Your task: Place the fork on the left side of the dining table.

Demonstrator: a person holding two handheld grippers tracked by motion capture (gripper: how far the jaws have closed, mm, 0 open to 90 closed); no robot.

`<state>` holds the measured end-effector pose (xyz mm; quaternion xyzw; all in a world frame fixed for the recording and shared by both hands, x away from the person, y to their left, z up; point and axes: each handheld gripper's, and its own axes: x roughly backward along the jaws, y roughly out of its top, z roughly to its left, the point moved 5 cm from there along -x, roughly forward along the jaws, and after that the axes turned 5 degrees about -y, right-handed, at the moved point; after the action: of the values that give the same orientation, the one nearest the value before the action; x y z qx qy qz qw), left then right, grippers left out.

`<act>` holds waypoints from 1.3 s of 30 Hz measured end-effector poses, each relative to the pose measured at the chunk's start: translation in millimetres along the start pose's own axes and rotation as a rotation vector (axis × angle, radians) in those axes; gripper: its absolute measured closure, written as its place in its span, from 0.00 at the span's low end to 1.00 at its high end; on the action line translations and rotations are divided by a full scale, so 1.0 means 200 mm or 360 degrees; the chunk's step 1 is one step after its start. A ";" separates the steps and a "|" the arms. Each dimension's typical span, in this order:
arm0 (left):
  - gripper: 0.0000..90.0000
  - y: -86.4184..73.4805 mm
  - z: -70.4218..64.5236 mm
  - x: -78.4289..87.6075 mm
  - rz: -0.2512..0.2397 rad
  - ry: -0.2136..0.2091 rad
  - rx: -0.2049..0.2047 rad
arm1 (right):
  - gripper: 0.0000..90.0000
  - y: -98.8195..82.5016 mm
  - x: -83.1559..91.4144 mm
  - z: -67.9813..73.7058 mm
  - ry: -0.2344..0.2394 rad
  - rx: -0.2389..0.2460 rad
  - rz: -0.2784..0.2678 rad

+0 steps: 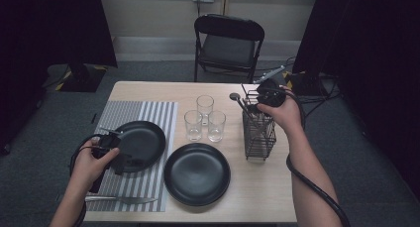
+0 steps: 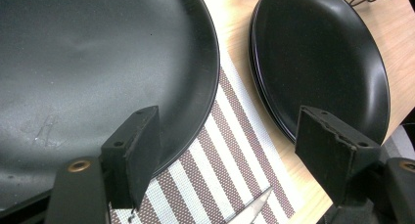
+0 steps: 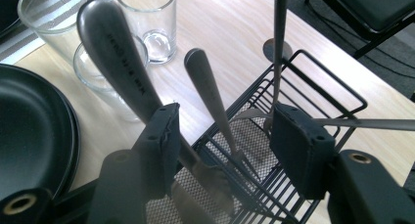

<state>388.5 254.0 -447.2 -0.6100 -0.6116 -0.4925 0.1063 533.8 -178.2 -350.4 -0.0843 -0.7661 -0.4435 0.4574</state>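
My right gripper [image 1: 255, 105] hovers over a black wire cutlery caddy [image 1: 259, 135] at the table's right. In the right gripper view its jaws stand apart [image 3: 227, 141] on either side of a slim metal handle [image 3: 208, 87], with neither pad touching it. A broader handle [image 3: 115, 53] leans past the left jaw, and another utensil stands upright at the caddy's far rim [image 3: 323, 82]. My left gripper [image 1: 121, 162] rests open [image 2: 230, 150] at the near edge of a black plate [image 2: 88, 62] lying on a striped placemat [image 2: 220, 170], nothing between its jaws.
A stack of black plates [image 1: 197, 173] sits at the table's front centre. Three drinking glasses [image 1: 204, 108] stand between the plates and the caddy. A knife [image 1: 124, 199] lies along the placemat's front edge. A folding chair [image 1: 229, 41] stands beyond the table.
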 end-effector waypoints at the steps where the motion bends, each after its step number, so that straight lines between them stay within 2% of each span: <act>1: 0.28 0.00 0.00 0.00 0.0002 -0.0006 -0.0001 | 0.51 0.00 0.00 0.00 -0.0007 0.0004 0.0006; 20: 0.27 -0.01 0.01 0.00 0.0011 0.0022 -0.0005 | 0.63 0.02 -0.06 0.02 0.0001 0.0078 0.0020; 26: 0.27 -0.01 0.01 0.00 0.0009 0.0020 0.0007 | 0.66 0.02 -0.08 0.02 0.0003 0.0069 0.0016; 28: 0.27 -0.01 0.01 0.00 0.0022 0.0022 -0.0008 | 0.69 0.02 -0.09 0.02 0.0008 0.0065 0.0012; 39: 0.27 -0.01 0.02 0.00 0.0020 0.0019 0.0010 | 0.77 0.02 -0.13 0.03 0.0009 0.0099 0.0026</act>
<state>388.2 257.5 -449.6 -0.6106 -0.6085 -0.4936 0.1149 547.5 -164.2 -369.6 -0.0750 -0.7776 -0.4160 0.4655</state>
